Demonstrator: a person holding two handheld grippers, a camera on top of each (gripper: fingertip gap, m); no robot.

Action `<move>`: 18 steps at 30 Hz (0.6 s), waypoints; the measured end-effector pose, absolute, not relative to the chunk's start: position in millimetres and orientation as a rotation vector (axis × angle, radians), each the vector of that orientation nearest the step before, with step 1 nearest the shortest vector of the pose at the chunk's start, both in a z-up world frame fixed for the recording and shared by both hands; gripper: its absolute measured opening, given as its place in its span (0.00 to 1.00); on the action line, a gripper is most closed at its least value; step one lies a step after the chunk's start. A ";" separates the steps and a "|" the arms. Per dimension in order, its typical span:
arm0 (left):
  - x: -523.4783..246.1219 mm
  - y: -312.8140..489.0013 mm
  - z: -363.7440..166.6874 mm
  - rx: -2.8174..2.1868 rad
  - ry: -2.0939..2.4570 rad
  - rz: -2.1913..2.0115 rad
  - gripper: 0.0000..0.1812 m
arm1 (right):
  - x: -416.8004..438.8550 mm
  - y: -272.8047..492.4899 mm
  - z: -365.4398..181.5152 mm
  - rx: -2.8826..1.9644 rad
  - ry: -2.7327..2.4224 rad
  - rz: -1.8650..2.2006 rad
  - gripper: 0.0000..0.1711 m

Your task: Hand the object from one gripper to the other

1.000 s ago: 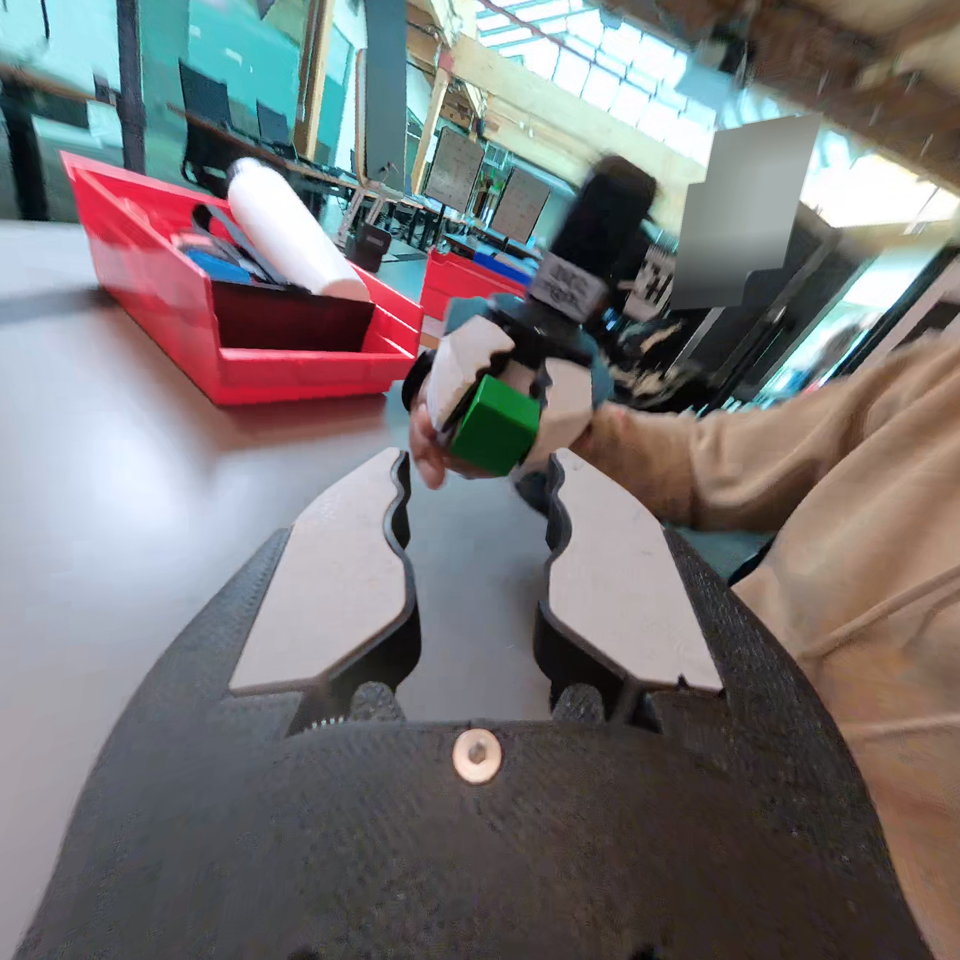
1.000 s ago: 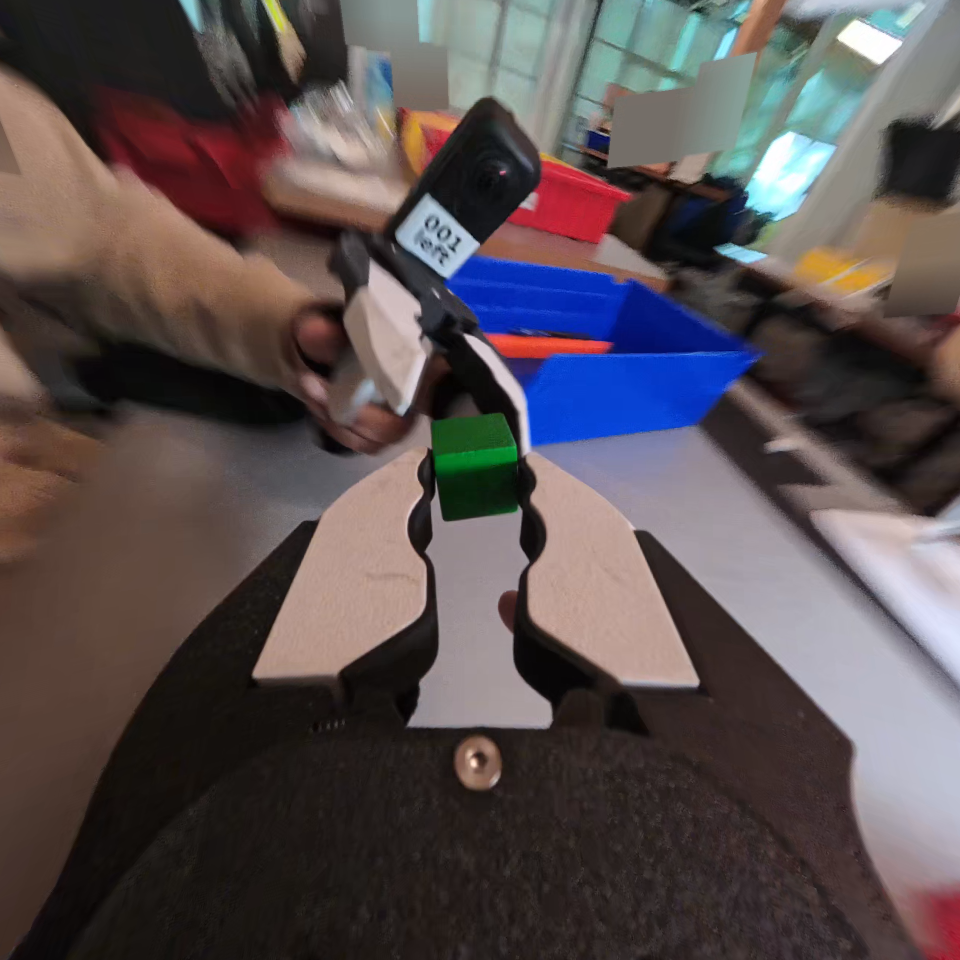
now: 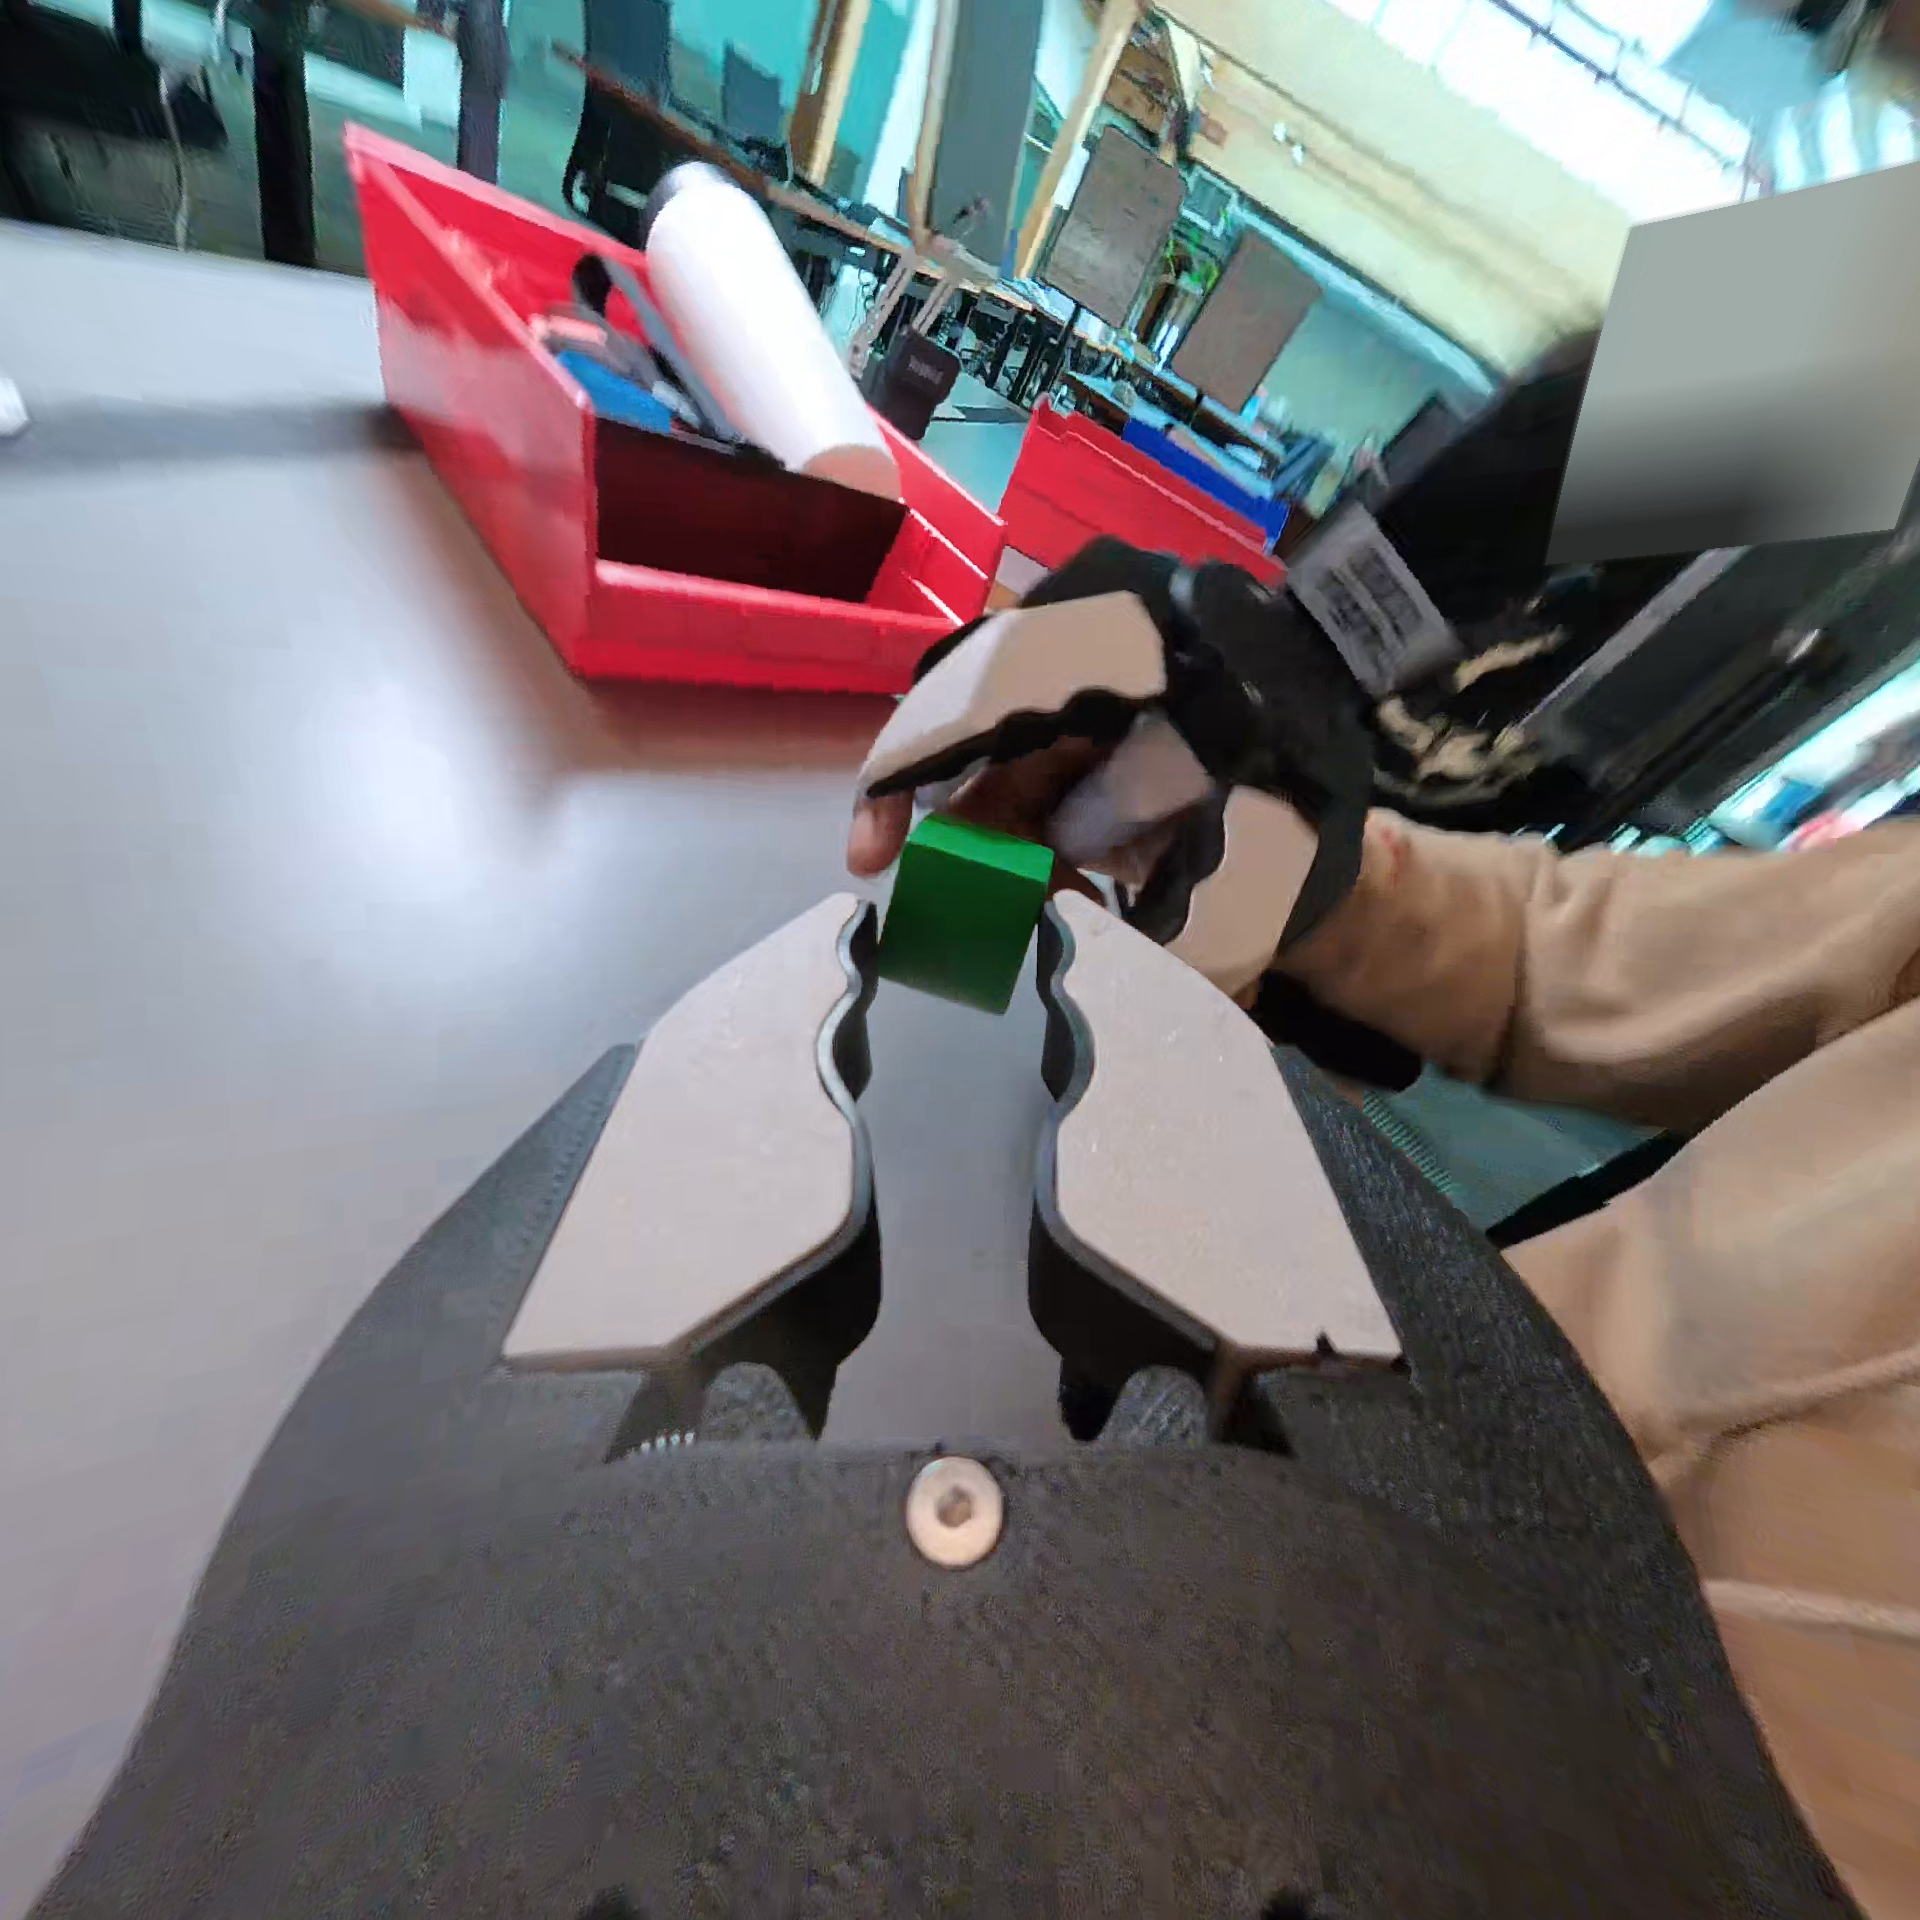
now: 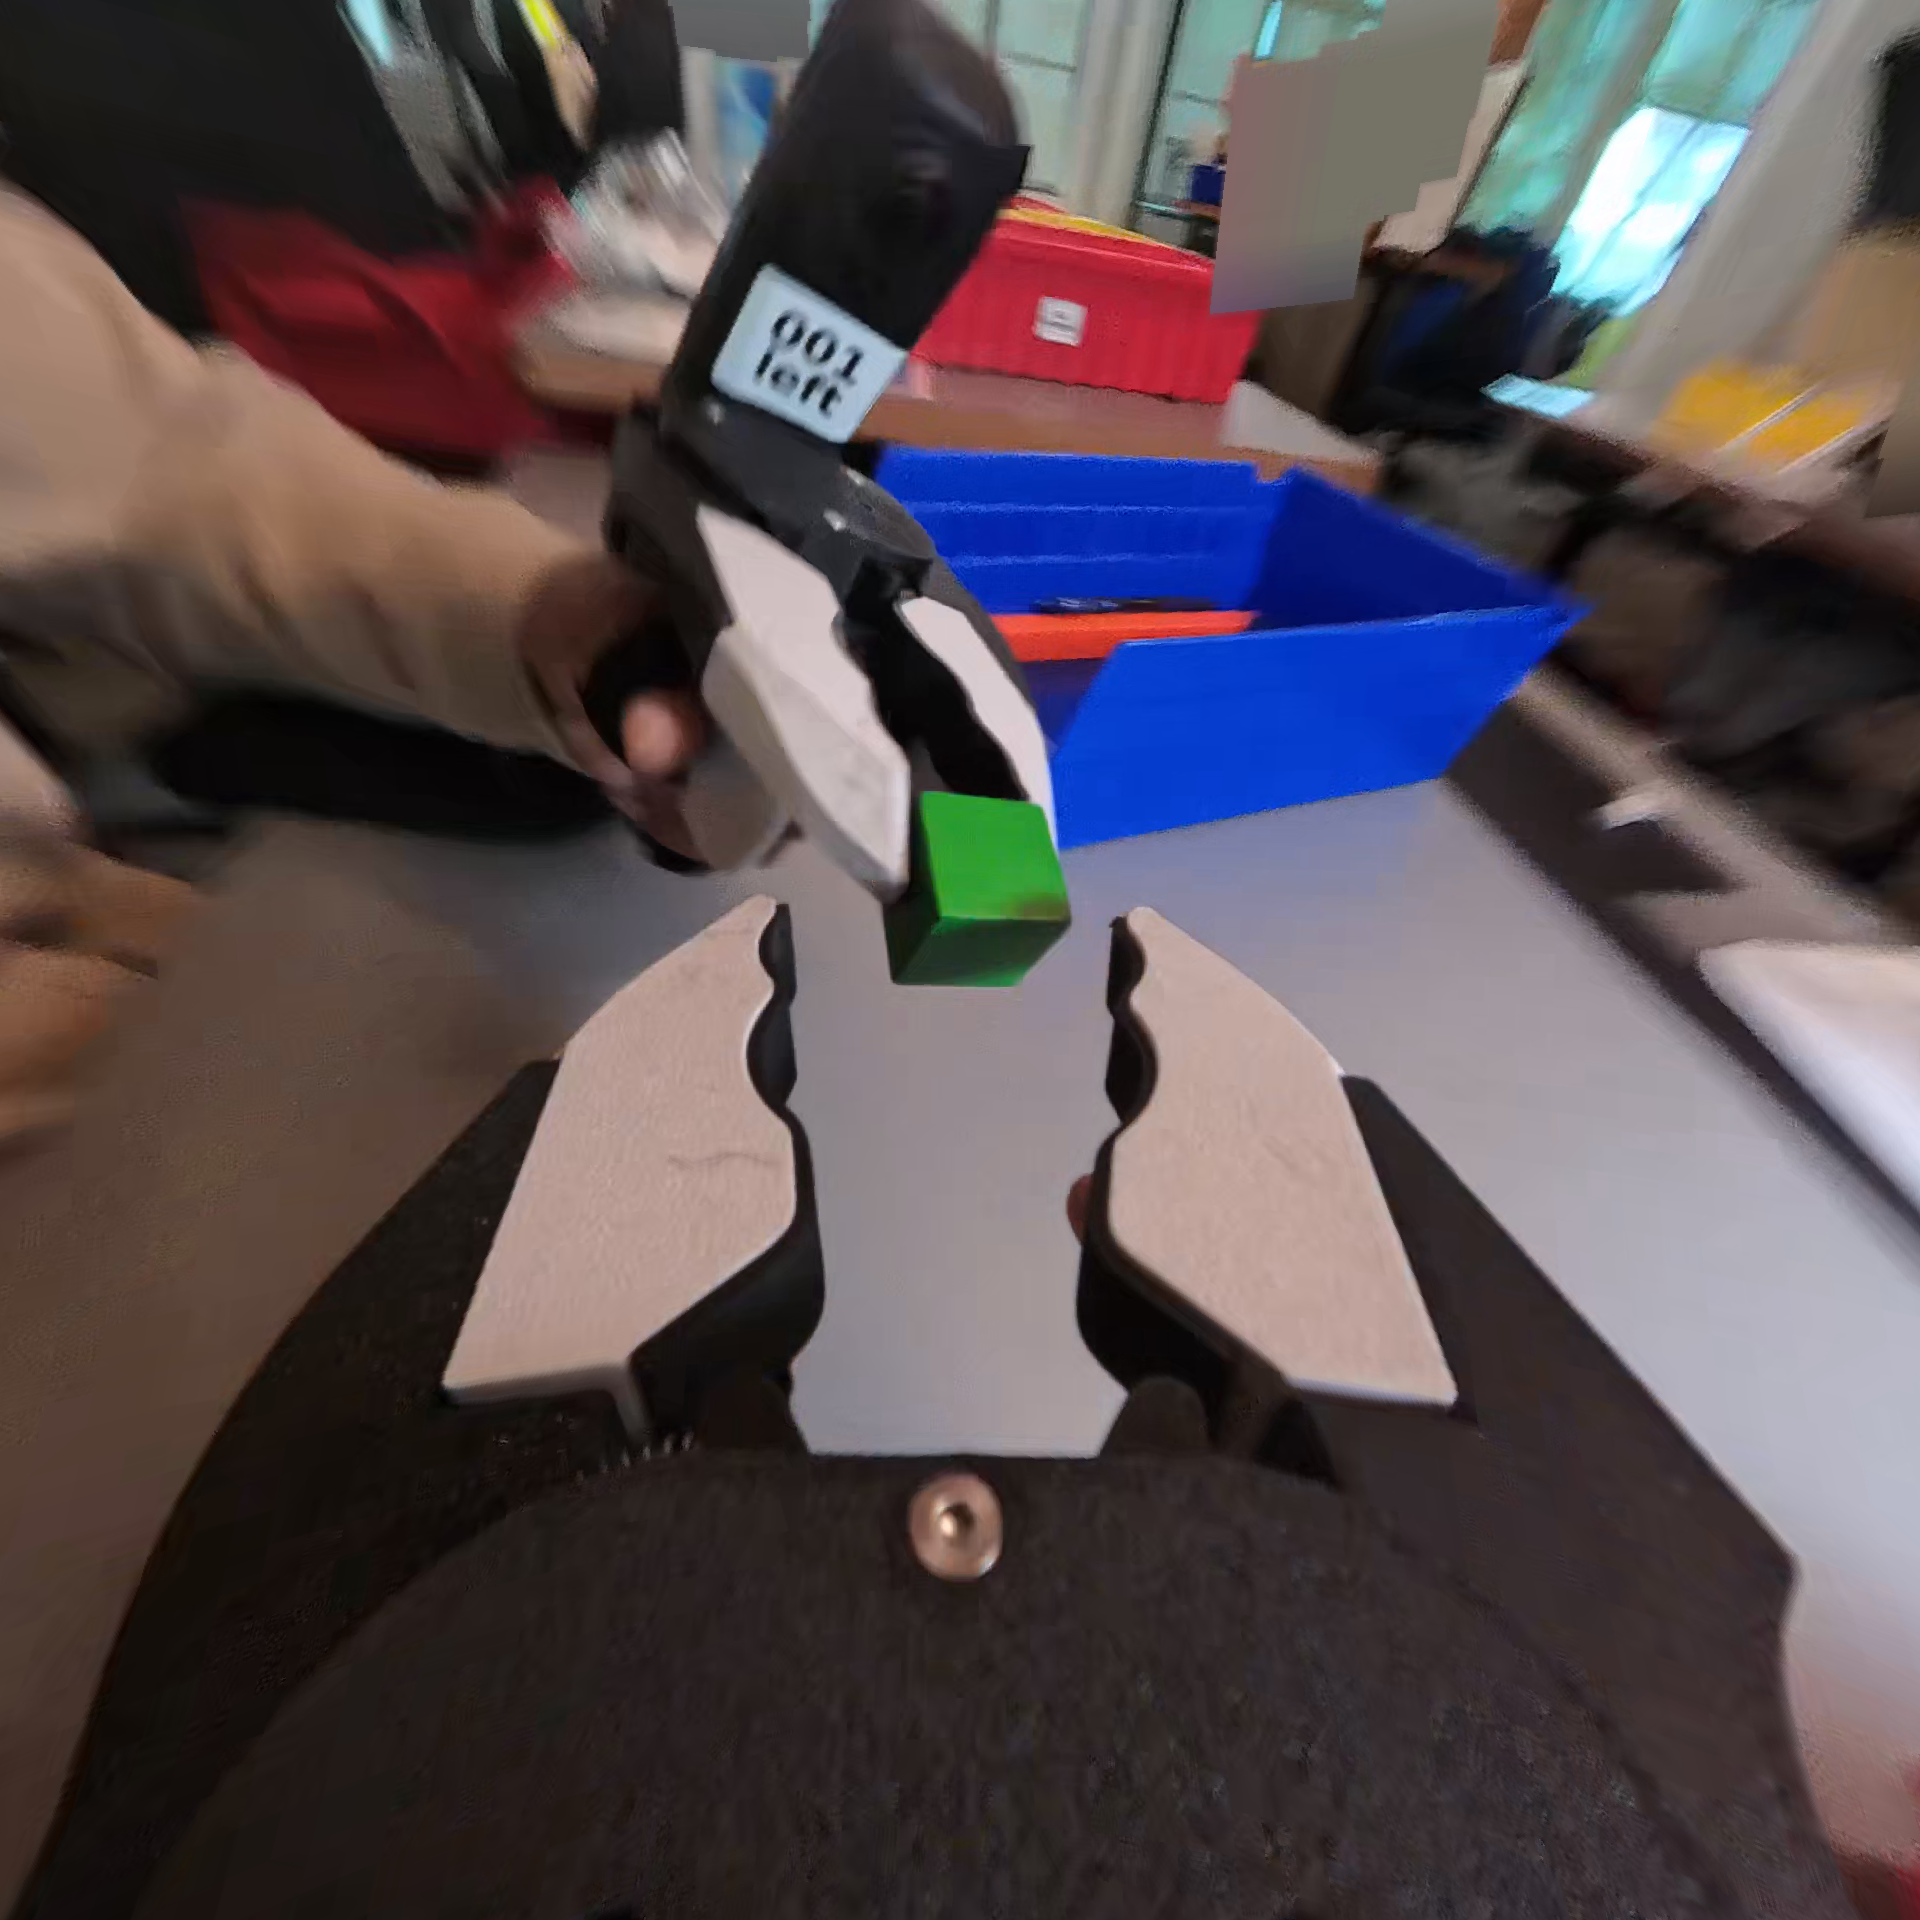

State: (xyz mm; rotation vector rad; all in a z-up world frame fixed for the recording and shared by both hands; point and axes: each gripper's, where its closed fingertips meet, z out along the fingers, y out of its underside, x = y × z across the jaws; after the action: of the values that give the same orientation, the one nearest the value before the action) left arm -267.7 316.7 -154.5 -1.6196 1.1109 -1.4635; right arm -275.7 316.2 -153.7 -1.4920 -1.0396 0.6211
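We've got the green block [image 3: 961,925] pinched right at the very tips of our left tongs [image 3: 956,925], up in the air over the grey worktop [image 3: 260,831], nothing under it but air. That's the bit that worries us: the grip looks like it's only on the last scallop of the fingers, so any twist or bump could pop the block out and send it down onto the worktop, maybe rolling off toward the red bin [image 3: 644,540] with the white roll [image 3: 758,332] in it.

Over on the right side, our right tongs [image 4: 945,935] are spread wide, with nothing in them, and the block hangs just past their tips, touching neither finger as far as we can tell. So the handover looks basically done, from right to left. The risk here is the two tools being so close: pull the right one back crooked and a finger clips the block's corner and knocks it loose. Things are a bit blurry too, so we're guessing on the exact gap.

The block itself is a small solid cube, plain green, sharp edges, matte faces, with a little dark smudge on one lower edge in the right view. Looks hard and light, probably painted wood or plastic, and smooth enough to slip
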 end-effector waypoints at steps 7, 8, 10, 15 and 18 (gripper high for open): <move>-262.0 315.5 -166.2 -1.872 0.873 -1.734 0.16 | -273.0 329.0 -165.9 -1.203 -1.257 -0.161 0.26; -262.1 315.2 -165.0 -1.866 0.866 -1.746 0.15 | -272.6 327.5 -163.2 -1.176 -1.259 -0.173 0.19; -263.4 314.0 -154.2 -1.776 0.888 -1.781 0.19 | -272.3 325.8 -158.8 -1.216 -1.223 -0.077 0.17; -270.9 312.2 -140.3 -1.482 1.150 -1.519 0.27 | -266.8 320.7 -143.9 -1.491 -0.993 0.600 0.17; -272.0 308.7 -144.8 -1.371 1.277 -1.349 0.26 | -267.2 314.3 -141.5 -1.613 -0.910 0.934 0.17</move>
State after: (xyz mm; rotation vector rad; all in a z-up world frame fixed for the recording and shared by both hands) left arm -272.0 308.7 -144.8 -1.3707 1.2774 -1.3492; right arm -267.2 314.3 -141.5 -1.6127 -0.9097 0.9336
